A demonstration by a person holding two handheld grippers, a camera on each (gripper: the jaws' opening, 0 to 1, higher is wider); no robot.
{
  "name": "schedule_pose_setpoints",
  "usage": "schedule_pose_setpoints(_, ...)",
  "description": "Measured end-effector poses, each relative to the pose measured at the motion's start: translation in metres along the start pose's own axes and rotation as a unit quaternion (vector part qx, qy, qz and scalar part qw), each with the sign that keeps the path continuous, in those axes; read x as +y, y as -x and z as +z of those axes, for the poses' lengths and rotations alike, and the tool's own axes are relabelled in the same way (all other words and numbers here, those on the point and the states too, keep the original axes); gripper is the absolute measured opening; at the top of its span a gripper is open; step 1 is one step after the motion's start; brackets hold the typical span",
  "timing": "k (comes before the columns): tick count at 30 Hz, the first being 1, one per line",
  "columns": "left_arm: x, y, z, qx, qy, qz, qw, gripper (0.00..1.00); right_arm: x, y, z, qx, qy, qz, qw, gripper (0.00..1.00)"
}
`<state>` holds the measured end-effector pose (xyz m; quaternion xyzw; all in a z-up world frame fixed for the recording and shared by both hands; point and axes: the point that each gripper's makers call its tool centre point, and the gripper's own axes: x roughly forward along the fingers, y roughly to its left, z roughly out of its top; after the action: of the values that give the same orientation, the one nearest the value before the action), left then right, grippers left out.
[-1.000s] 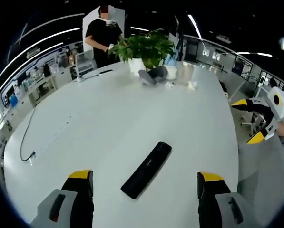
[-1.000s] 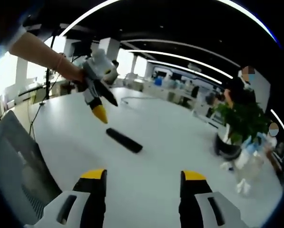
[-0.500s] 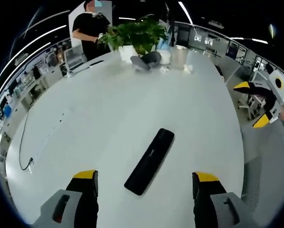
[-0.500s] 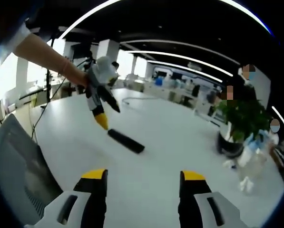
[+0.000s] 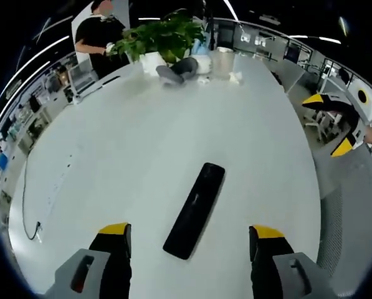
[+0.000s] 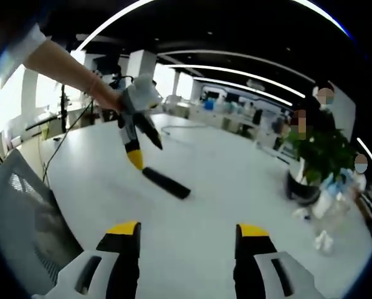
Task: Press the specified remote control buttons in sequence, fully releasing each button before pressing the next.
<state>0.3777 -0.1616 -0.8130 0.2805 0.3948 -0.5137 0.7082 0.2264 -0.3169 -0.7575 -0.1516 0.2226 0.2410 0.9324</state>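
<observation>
Evidently I was only lining up the first press: my left gripper (image 5: 190, 240), jaws apart, hung over the remote (image 5: 195, 210) at twelve o'clock on the table (image 5: 111, 156), my right gripper (image 6: 186, 240) (also empty, spread) waiting; a tip had to descend.

Left gripper (image 5: 189, 233) fingers spread apart; right gripper (image 6: 186, 232) likewise, both empty.

You see both views evenly and brightly lit from overhead ceiling light strips (image 6: 235, 71), with soft glare on the white table (image 5: 142, 143), strong daylight washing out the window side, fisheye bending at edges, and distant background slightly blurred.
</observation>
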Motion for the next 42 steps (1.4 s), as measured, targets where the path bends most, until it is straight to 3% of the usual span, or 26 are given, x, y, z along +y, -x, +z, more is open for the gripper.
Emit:
schedule_pose_setpoints(16,-0.016,-0.02,-0.009,0.056,-0.024,-0.053,0.9967,0.69,0.001,-0.002,-0.005,0.013,0.005,0.001,0.9999,0.56)
schedule_pose_setpoints(22,-0.014,-0.025,-0.018,0.077,-0.031,-0.056,0.995,0.68,0.001,-0.002,-0.005,0.013,0.004,0.001,0.9999,0.56)
schedule_pose_setpoints(42,-0.017,-0.044,-0.022,0.096,-0.055,-0.057,0.9922,0.55,-0.001,-0.003,-0.008,0.02,0.005,0.001,0.9998,0.53)
